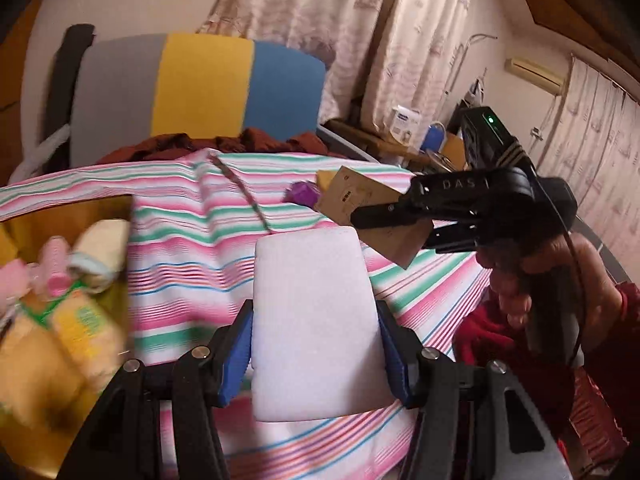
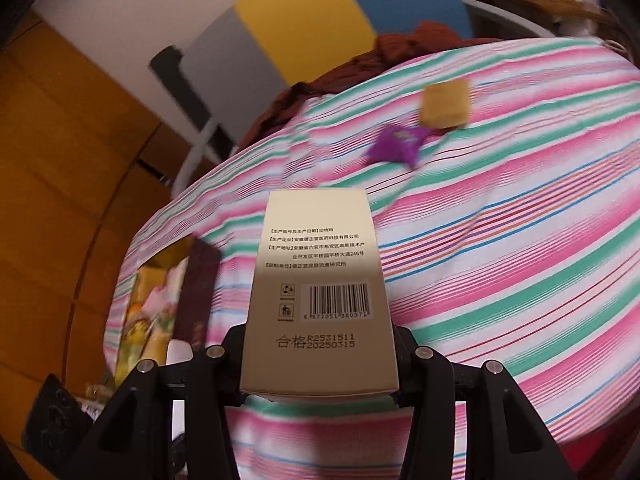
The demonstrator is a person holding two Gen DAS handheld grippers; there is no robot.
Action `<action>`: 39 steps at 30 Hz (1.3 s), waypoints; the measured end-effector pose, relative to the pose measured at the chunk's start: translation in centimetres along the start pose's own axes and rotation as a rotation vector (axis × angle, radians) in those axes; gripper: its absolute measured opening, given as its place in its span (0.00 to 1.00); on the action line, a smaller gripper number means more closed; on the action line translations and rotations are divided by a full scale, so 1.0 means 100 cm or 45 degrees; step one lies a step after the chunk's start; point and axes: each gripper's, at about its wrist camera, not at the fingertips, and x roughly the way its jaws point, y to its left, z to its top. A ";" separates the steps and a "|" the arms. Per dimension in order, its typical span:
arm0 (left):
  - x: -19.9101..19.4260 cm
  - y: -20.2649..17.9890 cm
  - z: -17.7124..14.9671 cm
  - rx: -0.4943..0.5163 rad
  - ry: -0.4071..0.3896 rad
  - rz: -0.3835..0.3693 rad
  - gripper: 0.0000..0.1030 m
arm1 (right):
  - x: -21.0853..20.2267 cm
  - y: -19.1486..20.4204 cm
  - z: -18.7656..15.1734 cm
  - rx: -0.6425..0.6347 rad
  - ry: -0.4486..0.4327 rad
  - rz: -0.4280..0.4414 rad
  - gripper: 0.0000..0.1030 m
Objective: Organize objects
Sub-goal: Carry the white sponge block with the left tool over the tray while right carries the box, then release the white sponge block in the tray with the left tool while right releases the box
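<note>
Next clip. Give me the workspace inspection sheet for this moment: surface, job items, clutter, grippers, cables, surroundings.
Surface: striped cloth covers the table.
Job's things: white sponge block and printed carton held above the cloth; purple wrapper and tan packet lie on it; yellow box holds soft items, blurred.
Clutter: dark red fabric at the far edge.
Grippers: left gripper shut on the block; right gripper shut on the carton.
Cables: black cable along the right gripper.
Surroundings: grey-yellow-blue chair back, curtains.
</note>
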 end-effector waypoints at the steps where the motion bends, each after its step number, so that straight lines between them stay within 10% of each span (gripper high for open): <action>1: -0.008 0.006 -0.001 -0.013 -0.010 0.006 0.56 | 0.002 0.009 -0.004 -0.017 0.003 0.014 0.48; 20: -0.112 0.161 -0.037 -0.337 -0.031 0.345 0.56 | 0.049 0.184 -0.083 -0.370 0.163 0.251 0.48; 39: -0.091 0.179 -0.050 -0.371 0.105 0.381 0.60 | 0.106 0.226 -0.114 -0.507 0.250 -0.008 0.51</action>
